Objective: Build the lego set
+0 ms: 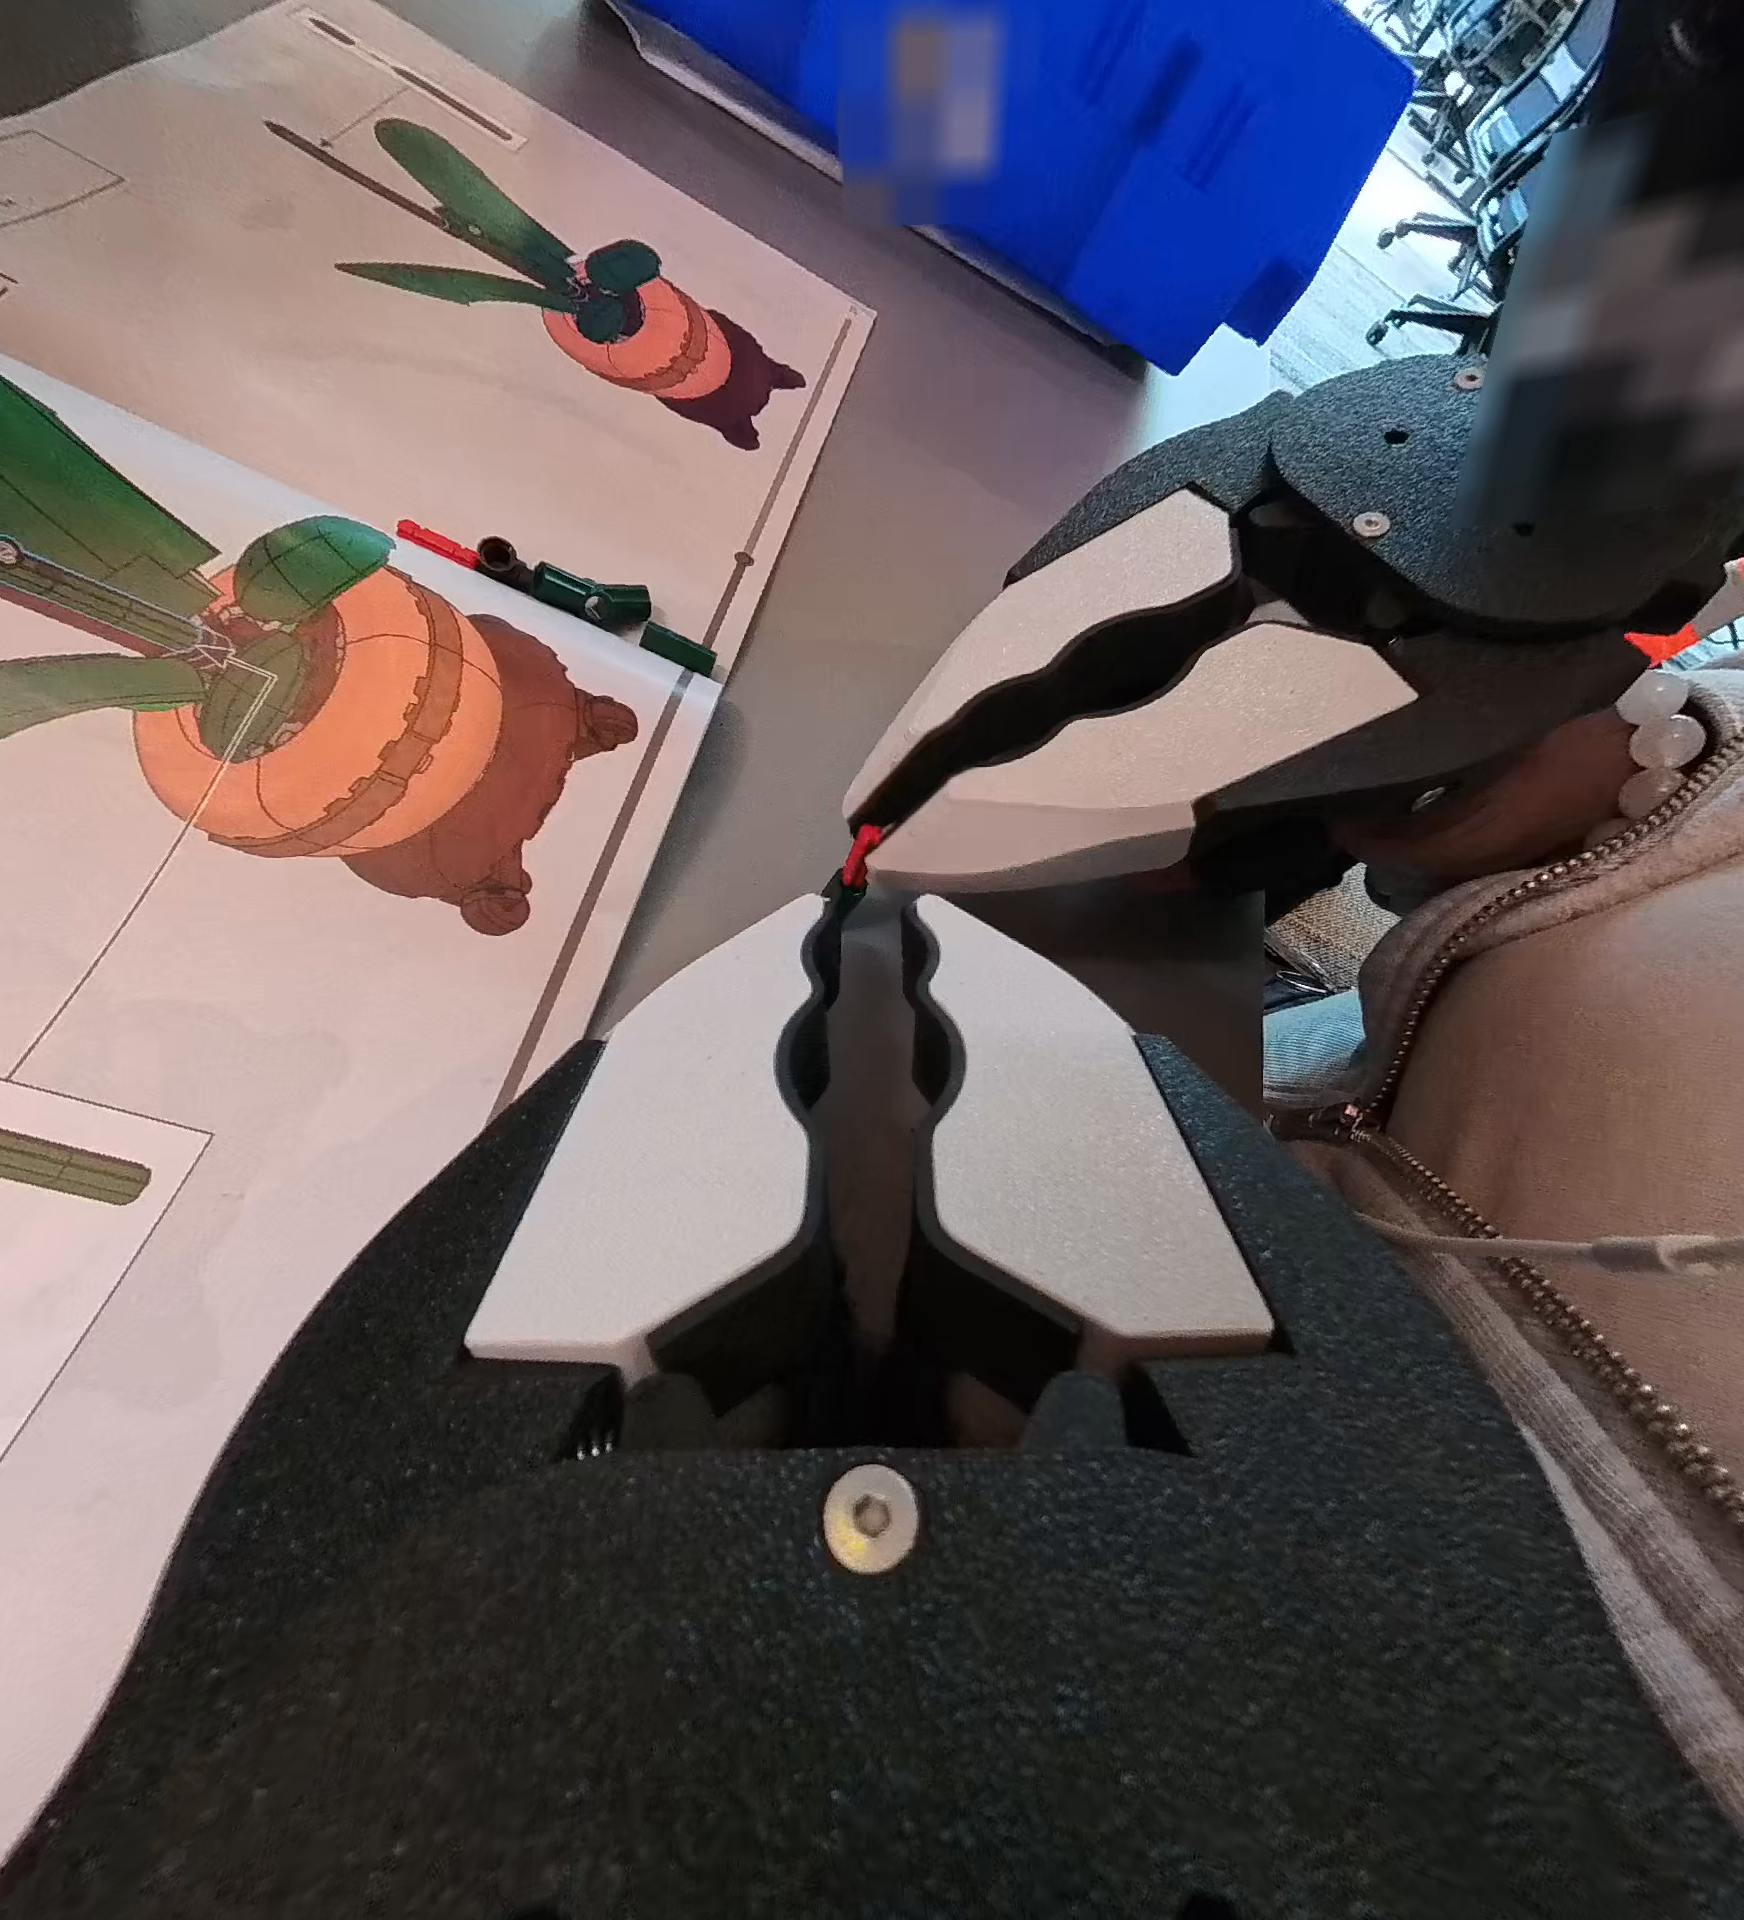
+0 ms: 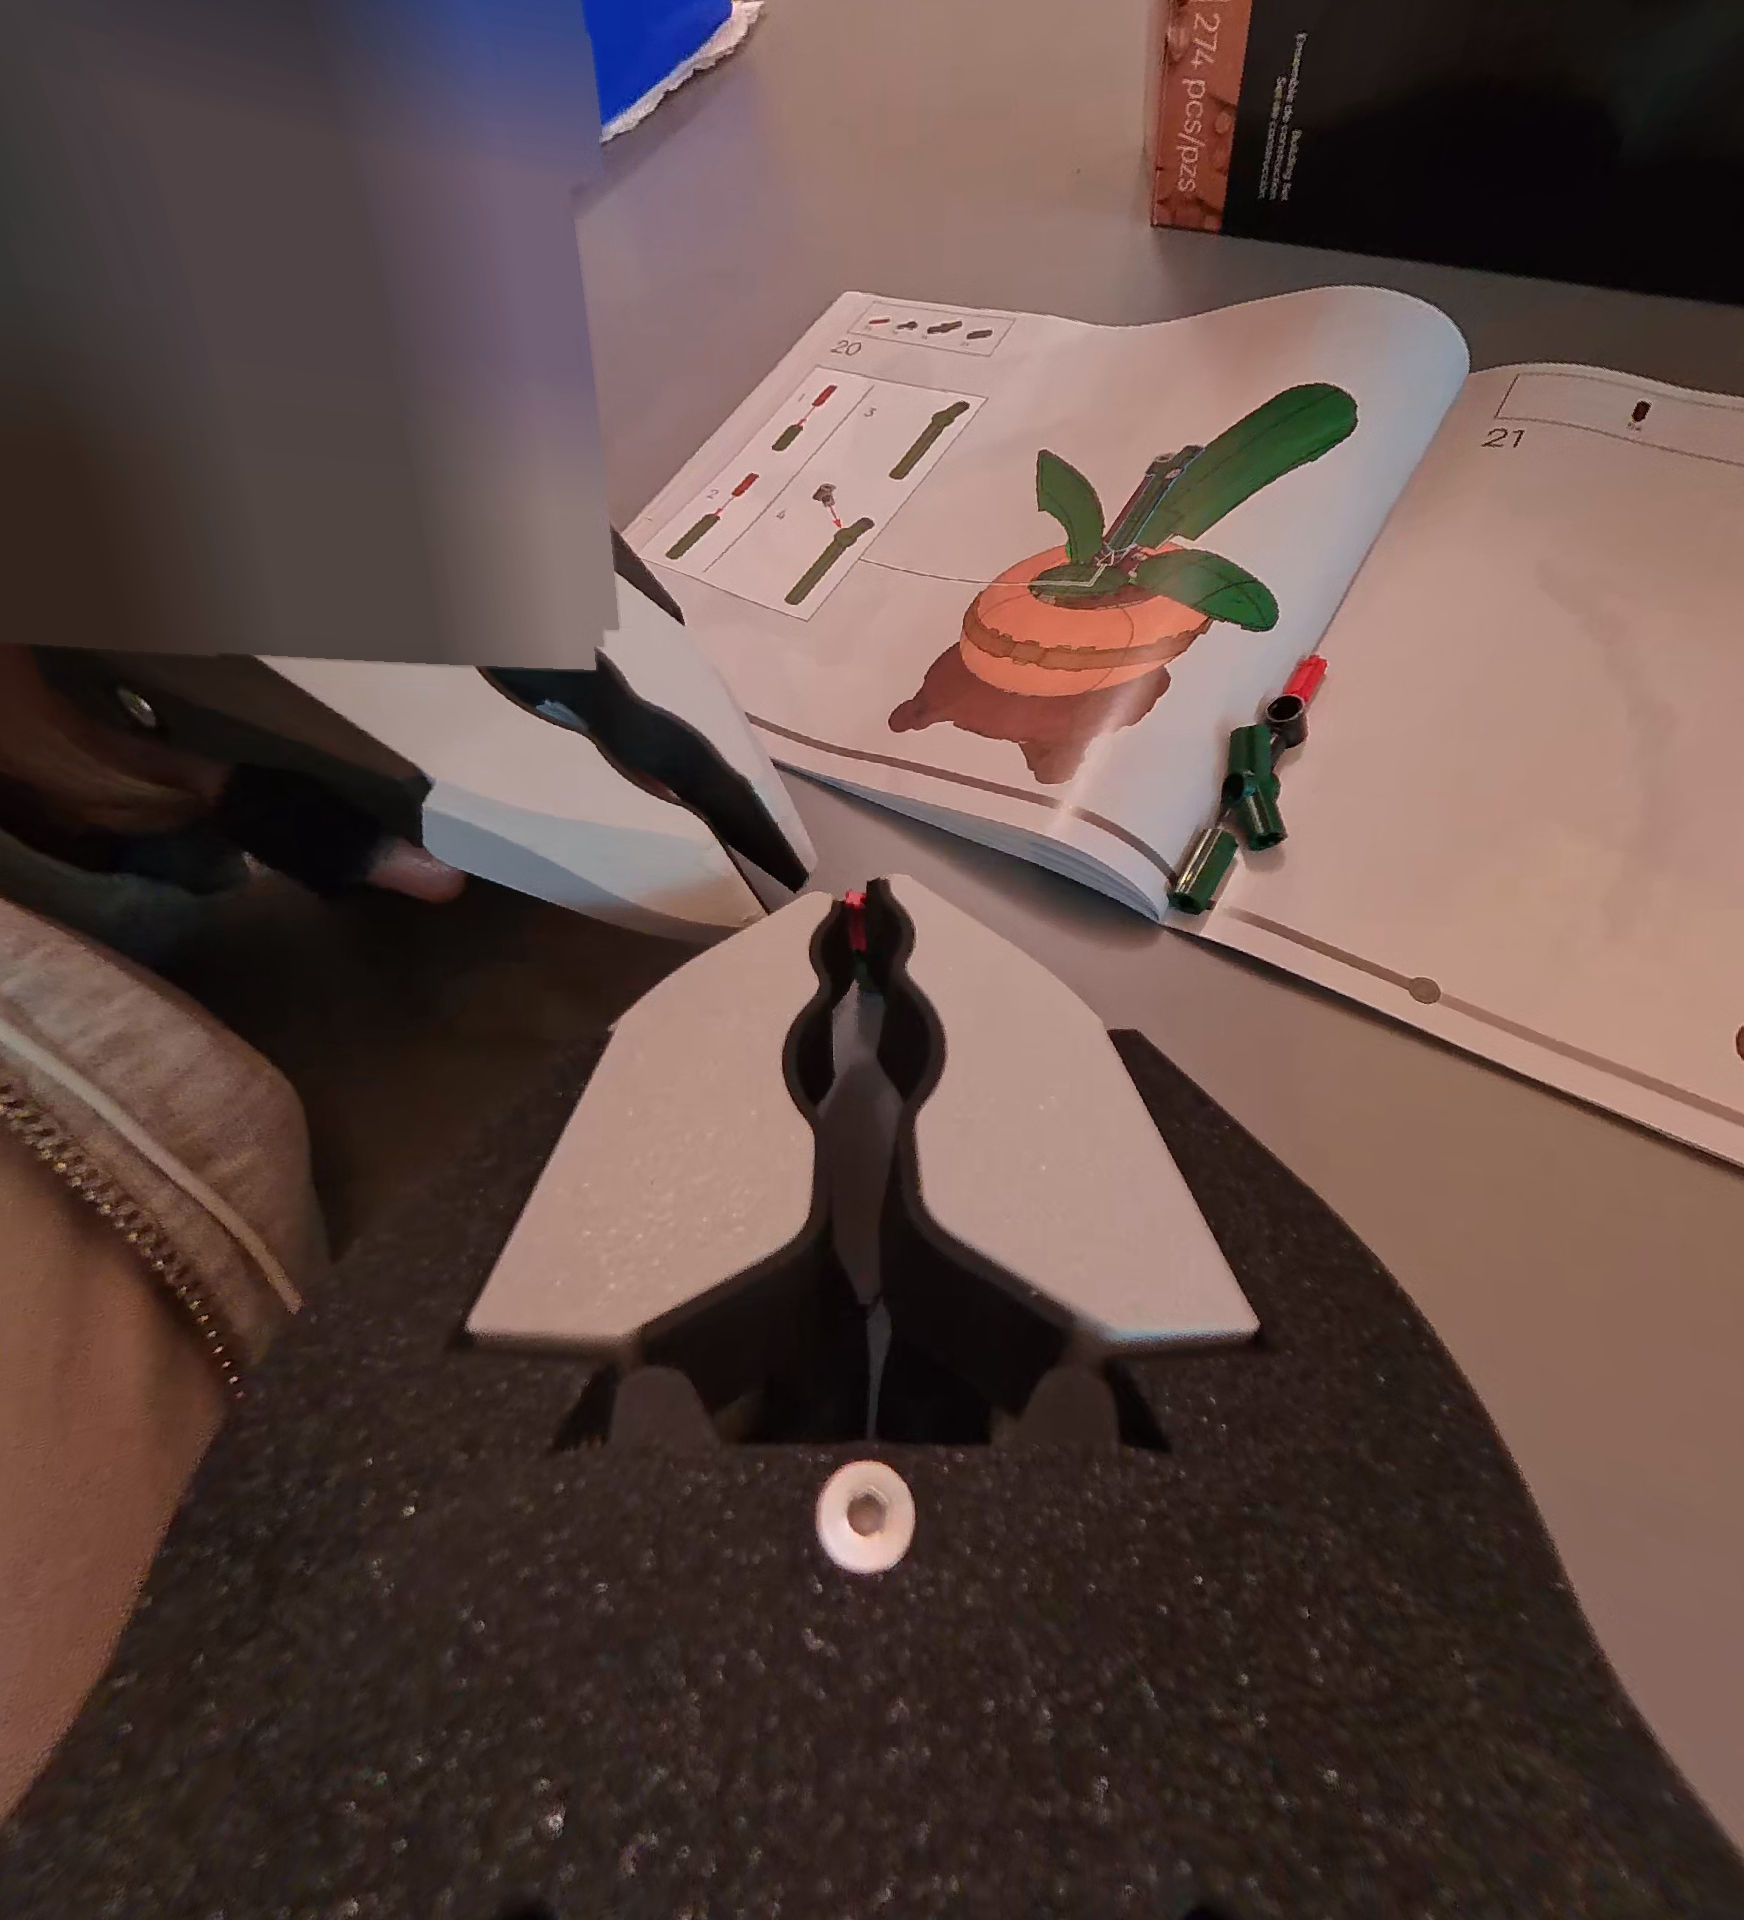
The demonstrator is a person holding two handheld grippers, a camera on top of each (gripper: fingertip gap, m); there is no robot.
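Right tool (image 1: 873, 831) pinches a small red pin (image 1: 857, 858) at its very tips. Left tool (image 1: 863, 914) is nearly pressed together around a dark green piece (image 1: 833, 889), mostly hidden between its tips, so hard to make out. The 2 tools meet tip to tip above the counter (image 1: 951, 436). Loose pieces (image 2: 1242, 790) lie apart on the open instruction booklet (image 2: 1367, 644).
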